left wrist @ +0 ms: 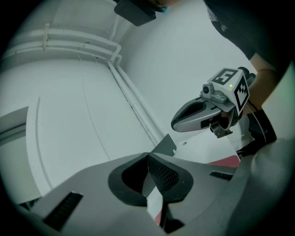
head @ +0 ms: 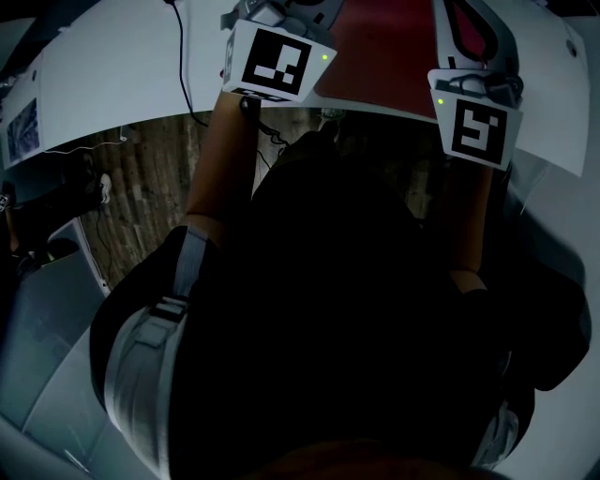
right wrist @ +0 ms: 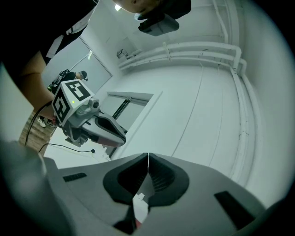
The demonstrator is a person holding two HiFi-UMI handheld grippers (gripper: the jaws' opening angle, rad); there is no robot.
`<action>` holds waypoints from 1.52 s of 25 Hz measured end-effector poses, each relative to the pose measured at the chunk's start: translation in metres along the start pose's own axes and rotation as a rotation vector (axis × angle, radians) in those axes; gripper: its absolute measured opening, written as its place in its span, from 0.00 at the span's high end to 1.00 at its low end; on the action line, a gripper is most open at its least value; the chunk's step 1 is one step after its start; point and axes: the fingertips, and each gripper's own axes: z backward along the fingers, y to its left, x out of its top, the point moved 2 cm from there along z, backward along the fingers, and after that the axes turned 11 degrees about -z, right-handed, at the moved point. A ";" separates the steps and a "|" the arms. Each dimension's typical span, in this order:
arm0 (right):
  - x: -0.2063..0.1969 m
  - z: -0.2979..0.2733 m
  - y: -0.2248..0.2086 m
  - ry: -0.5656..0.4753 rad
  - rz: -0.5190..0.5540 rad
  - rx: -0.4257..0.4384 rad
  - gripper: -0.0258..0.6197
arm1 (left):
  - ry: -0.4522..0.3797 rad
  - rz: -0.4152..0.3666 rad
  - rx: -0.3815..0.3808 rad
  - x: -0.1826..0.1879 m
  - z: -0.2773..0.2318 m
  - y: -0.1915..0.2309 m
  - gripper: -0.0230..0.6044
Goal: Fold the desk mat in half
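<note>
The desk mat [head: 384,47] is red and lies on the white table at the top of the head view, between my two grippers. My left gripper [left wrist: 148,156] is shut, with a thin pale sheet of the mat [left wrist: 156,203] pinched between its pads and a red strip [left wrist: 226,161] showing beyond. My right gripper [right wrist: 147,156] is likewise shut on a thin edge of the mat [right wrist: 140,207]. Both grippers are raised and point up towards the wall. Each sees the other: the right gripper [left wrist: 203,115] and the left gripper [right wrist: 97,126]. In the head view the left gripper [head: 281,19] and the right gripper [head: 473,42] sit side by side.
The white table [head: 112,66] carries a black cable [head: 183,66]. Wooden floor [head: 150,187] shows below its edge. The person's dark torso [head: 337,309] fills the head view's middle. White pipes [right wrist: 198,48] run along the wall ahead.
</note>
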 end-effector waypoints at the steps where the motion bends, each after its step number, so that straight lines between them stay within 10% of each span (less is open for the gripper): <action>1: -0.002 -0.006 -0.002 0.003 -0.001 -0.002 0.91 | -0.001 0.001 -0.004 -0.004 -0.005 0.003 0.94; 38: -0.073 -0.137 -0.008 0.128 -0.096 0.009 0.91 | 0.041 0.101 -0.101 -0.132 -0.087 0.044 0.94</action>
